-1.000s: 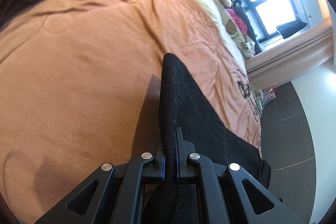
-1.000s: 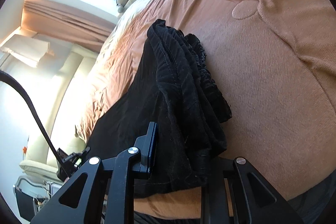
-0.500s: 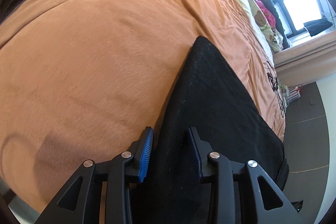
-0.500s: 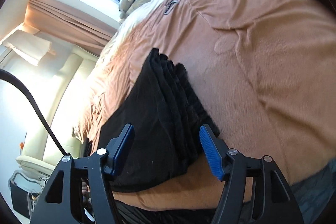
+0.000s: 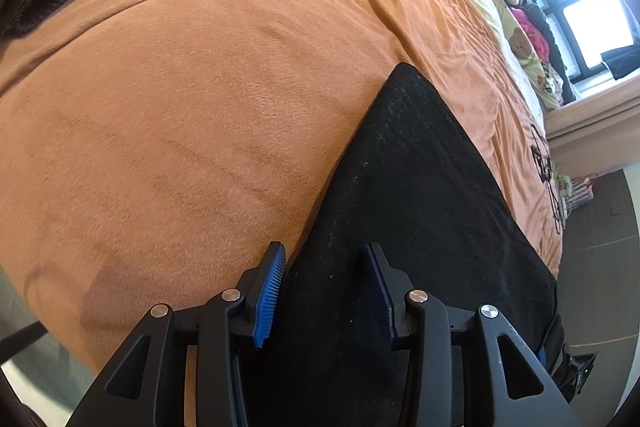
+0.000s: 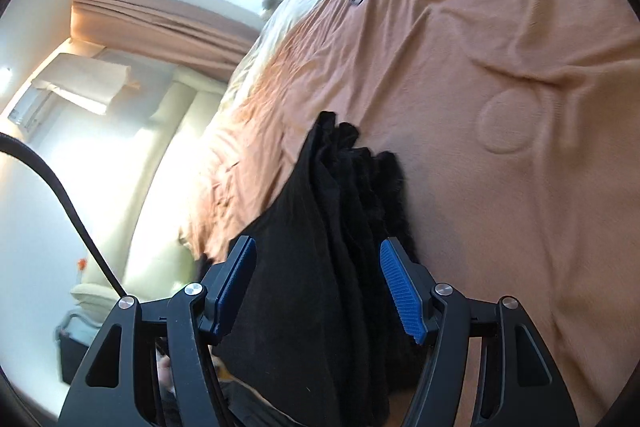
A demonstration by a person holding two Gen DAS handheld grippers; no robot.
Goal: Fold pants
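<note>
Left wrist view: pants (image 5: 420, 195) lie folded on the orange blanket (image 5: 180, 99), long axis running straight ahead of the left gripper (image 5: 324, 287), whose jaws are opening, cloth between but unpressed. Right gripper (image 6: 318, 279) stands released astride the stacked edge; neither hand looks clearly nearer.

Bright daylight from window (image 5: 576, 3); glare, motion blur in right view, fisheye-dark edges
</note>
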